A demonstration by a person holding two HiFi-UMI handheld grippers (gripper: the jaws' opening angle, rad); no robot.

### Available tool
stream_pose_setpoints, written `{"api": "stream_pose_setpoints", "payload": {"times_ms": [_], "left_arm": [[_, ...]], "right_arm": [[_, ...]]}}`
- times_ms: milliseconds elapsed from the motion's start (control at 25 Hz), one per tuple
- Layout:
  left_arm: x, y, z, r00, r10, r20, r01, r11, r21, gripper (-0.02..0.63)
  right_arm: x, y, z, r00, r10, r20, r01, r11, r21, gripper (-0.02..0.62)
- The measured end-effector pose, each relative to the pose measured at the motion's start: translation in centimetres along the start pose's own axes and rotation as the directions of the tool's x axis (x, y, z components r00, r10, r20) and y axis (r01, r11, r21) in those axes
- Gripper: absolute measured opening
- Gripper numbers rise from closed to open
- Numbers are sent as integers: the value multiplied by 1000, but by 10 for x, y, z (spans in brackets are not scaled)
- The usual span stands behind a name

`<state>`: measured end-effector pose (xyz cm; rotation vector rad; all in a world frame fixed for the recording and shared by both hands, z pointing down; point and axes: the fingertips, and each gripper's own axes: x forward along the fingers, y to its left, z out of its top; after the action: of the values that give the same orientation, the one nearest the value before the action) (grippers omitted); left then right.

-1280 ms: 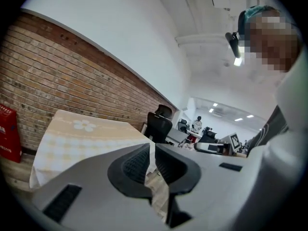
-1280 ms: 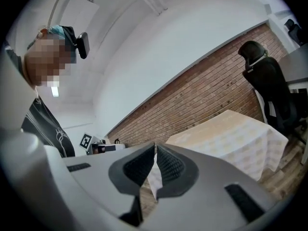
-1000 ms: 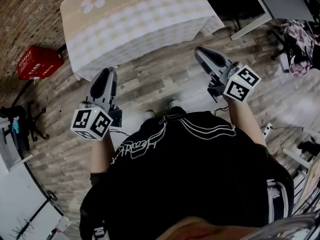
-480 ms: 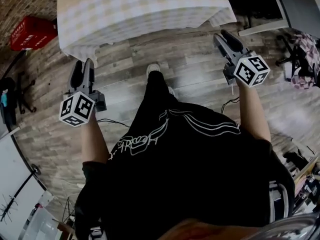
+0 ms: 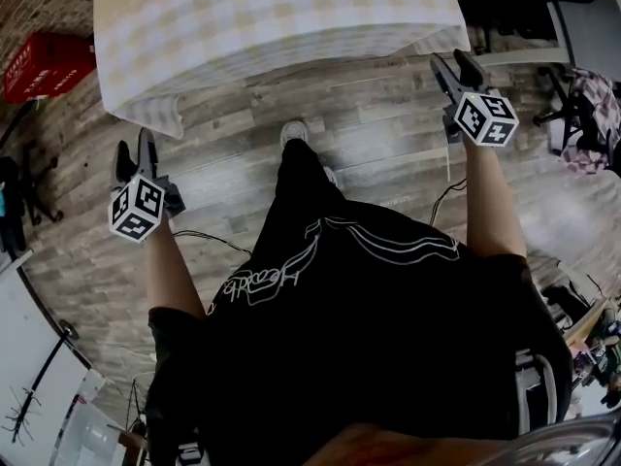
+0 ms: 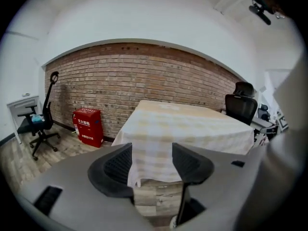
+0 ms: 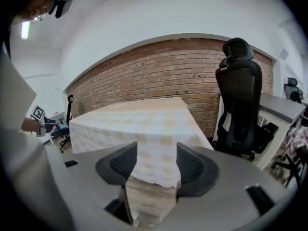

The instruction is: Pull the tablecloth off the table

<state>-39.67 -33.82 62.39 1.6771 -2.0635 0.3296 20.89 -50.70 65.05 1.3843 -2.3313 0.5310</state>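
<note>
Over the table ahead, the checked tablecloth (image 5: pixel 272 17) lies fully draped, its near corners hanging above the wooden floor (image 5: pixel 243 163). Within the last second, the left gripper (image 5: pixel 134 153) and right gripper (image 5: pixel 456 68) have spread toward those corners. Their jaws are opening with nothing between them. A grasp looks next; no pulling has begun.

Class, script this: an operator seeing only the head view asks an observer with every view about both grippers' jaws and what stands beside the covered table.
Operator: Is the left gripper holding anything?
Observer: No. Its jaws are opening, nothing between them; the tablecloth corner hangs beyond.
Operator: The right gripper?
Observer: Same: jaws opening, empty, short of the tablecloth.
Operator: What stands right of the tablecloth?
Observer: A black office chair before the brick wall.
</note>
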Motion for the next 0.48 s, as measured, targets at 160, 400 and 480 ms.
{"api": "stream_pose_setpoints", "payload": {"times_ms": [160,400,480], "left_arm": [[31,29,-12,997,60,-43,-59,998,17,241],[70,62,-23,993,92,-70,-91,996,12,241],[80,67,-26,992,90,-87,-88,996,26,241]], "right_arm": [[26,-42,-9,990,-136,-41,135,990,-29,242],[53,-86,-20,953,-283,-106,262,949,-176,262],[60,-97,-22,944,-306,-127,273,935,-225,265]]}}
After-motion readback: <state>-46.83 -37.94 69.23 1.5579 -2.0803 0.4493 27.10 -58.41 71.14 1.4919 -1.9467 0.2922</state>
